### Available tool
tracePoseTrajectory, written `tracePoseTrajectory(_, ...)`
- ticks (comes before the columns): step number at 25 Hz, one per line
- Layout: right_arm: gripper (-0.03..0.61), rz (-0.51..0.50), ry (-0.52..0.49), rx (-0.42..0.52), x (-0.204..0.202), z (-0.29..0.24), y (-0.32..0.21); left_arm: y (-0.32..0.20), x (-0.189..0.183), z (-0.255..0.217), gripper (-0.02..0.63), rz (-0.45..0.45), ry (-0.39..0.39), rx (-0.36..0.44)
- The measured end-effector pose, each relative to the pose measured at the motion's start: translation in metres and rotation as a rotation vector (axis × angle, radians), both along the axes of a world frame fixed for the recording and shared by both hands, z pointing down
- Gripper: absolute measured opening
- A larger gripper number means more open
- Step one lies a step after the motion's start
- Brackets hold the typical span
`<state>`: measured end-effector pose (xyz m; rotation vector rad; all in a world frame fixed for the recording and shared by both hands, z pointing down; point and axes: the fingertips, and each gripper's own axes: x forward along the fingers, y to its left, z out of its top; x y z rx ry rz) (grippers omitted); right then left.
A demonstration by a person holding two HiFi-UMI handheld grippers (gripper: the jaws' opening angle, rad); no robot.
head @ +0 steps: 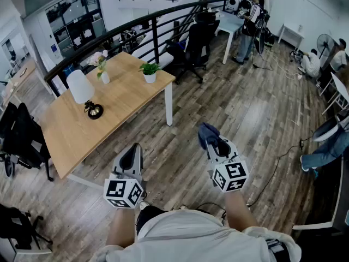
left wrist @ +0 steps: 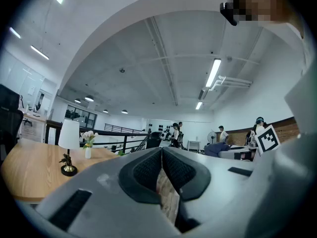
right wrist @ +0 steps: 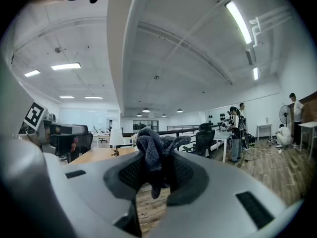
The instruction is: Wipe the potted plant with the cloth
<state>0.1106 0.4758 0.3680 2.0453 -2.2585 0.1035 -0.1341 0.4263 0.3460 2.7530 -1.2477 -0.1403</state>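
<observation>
The small potted plant (head: 149, 72) stands in a white pot near the right end of the wooden table (head: 125, 100), well ahead of both grippers. My right gripper (head: 211, 141) is shut on a dark blue-grey cloth (head: 208, 134), which bunches out between its jaws; the cloth (right wrist: 152, 155) fills the middle of the right gripper view. My left gripper (head: 131, 158) is held over the floor near the table's front edge, shut and empty; in the left gripper view its pads (left wrist: 148, 170) meet with nothing between them.
On the table stand a white lamp (head: 82, 89) on a black base and a vase of flowers (head: 102, 64). Black office chairs (head: 193, 45) stand behind it by the railing (head: 143, 26). People stand and sit at the far right. A cable (head: 275, 162) lies on the wood floor.
</observation>
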Motion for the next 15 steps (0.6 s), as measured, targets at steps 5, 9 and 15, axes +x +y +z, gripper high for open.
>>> tracePoseTrajectory(5, 0.147, 0.005, -0.002, -0.003, -0.002, 0.001, 0.001, 0.002, -0.001, -0.002, 0.017, 0.006, 0.004, 0.001)
tracePoseTrajectory(9, 0.147, 0.002, -0.006, -0.011, -0.002, 0.008, 0.001, 0.001, 0.002, 0.002, 0.017, 0.011, 0.004, -0.011)
tracePoseTrajectory(15, 0.147, 0.007, 0.008, -0.021, 0.007, 0.014, 0.003, 0.001, 0.012, 0.006, 0.017, 0.017, -0.014, -0.021)
